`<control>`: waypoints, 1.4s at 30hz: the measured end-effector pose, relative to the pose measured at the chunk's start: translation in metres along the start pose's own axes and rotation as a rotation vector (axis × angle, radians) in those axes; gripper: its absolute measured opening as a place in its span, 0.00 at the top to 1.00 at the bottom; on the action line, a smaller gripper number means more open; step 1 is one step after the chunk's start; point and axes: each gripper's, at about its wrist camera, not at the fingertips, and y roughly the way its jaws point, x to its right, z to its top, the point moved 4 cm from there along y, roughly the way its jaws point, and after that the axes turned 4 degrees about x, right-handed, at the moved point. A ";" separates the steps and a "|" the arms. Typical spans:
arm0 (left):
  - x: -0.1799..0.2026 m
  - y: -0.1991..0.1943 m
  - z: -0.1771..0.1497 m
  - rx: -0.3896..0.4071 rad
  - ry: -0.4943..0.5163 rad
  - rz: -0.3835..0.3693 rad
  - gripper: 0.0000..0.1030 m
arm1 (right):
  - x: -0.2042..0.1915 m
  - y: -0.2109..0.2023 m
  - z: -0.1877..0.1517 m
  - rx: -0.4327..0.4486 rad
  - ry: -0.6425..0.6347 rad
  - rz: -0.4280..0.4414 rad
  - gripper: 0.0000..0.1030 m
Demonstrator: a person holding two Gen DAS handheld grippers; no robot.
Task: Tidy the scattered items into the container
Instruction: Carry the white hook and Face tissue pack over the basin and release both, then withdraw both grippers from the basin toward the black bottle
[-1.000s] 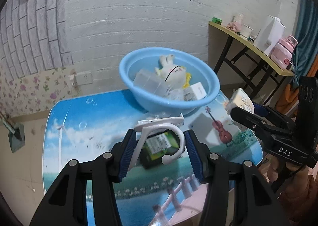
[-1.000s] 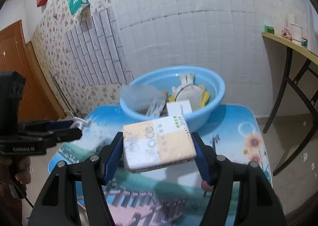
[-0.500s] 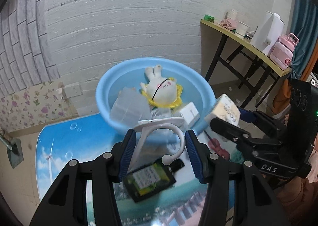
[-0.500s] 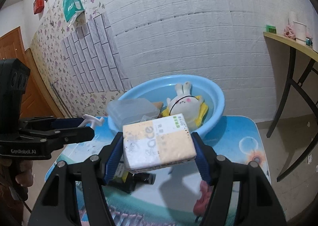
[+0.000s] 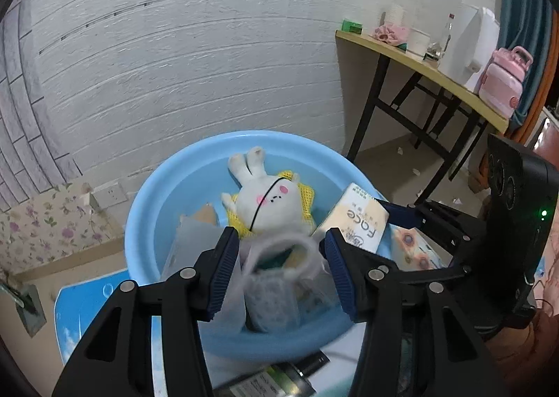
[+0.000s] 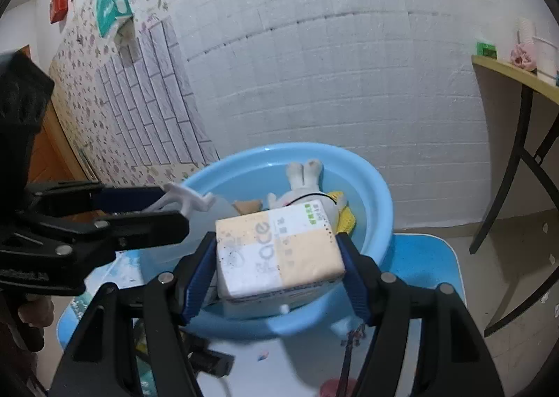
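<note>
— Grippers first, going left to right: what is the left gripper doing?

— Its blue-padded jaws are standing fairly narrow and are pinching a white plastic hook, blurred in the left wrist view. In the right wrist view the same hook is sticking out past the fingertips, over the left rim of the round light-blue plastic basin.

— And what is lying beyond those fingers?

— Straight ahead of them, inside the basin, a white plush rabbit is lying on something yellow. To the left of the fingers a clear plastic box is leaning in the basin. Below the fingers, on the blue printed tabletop, a dark flat packet with a green label is lying just outside the basin's near wall.

— Now the right gripper?

— Its jaws are standing wider and are clamping a cream-and-white soft tissue pack by its two sides. The pack is hanging over the basin's near right part, in front of the rabbit.

— Are the two grippers touching?

— No, they are sitting side by side above the basin, close but apart.
</note>
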 end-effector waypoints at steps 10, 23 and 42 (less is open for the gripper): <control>-0.005 -0.002 -0.004 0.023 -0.026 -0.010 0.25 | 0.001 0.013 -0.002 0.001 0.001 -0.013 0.29; -0.018 -0.057 -0.039 0.072 -0.074 0.044 0.06 | -0.014 -0.022 -0.013 0.000 0.058 -0.053 0.24; -0.049 -0.118 -0.116 0.082 -0.149 0.136 0.03 | -0.059 -0.062 -0.049 -0.054 -0.005 -0.098 0.24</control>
